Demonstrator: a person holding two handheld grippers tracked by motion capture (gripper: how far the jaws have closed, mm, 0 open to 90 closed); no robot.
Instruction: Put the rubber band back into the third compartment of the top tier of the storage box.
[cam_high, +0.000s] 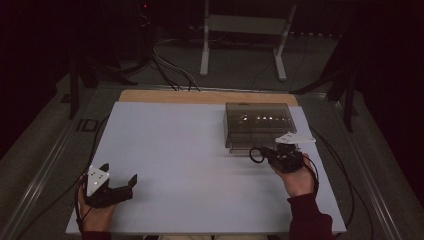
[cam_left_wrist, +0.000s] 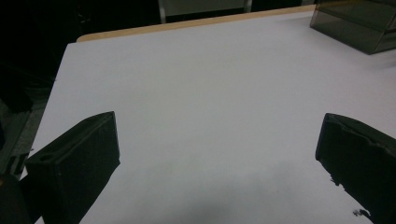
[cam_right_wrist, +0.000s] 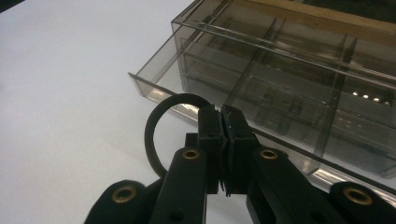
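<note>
1. The left gripper (cam_high: 121, 186) is seen near the front left corner of the desk (cam_high: 190, 165), held low over the white top by a hand (cam_high: 95, 214) that comes in over the front edge.
2. Its jaws are spread wide apart, and nothing is held between them; in the left gripper view only bare white surface is seen between the two black fingers (cam_left_wrist: 79, 163).
3. The middle of the desk, between the two grippers, is taken up by plain white surface, and a strip of bare wood is left uncovered along the far edge.
4. A black rubber ring (cam_right_wrist: 156, 135) is gripped by the right gripper (cam_right_wrist: 222, 123), whose jaws are pressed together on the band; the loop is seen standing out to the left of the fingertips, just above the desk top.
5. In the high view the ring (cam_high: 256, 154) is found right of the middle of the desk, just in front of the box's near edge.
6. A smoked clear plastic compartment box (cam_high: 257, 125) is set toward the far right corner; its inside is divided by partitions, and its open near side is turned toward the right gripper (cam_high: 267, 156).
7. The right gripper is held by a hand (cam_high: 300, 181) in a dark red sleeve, near the right edge.
</note>
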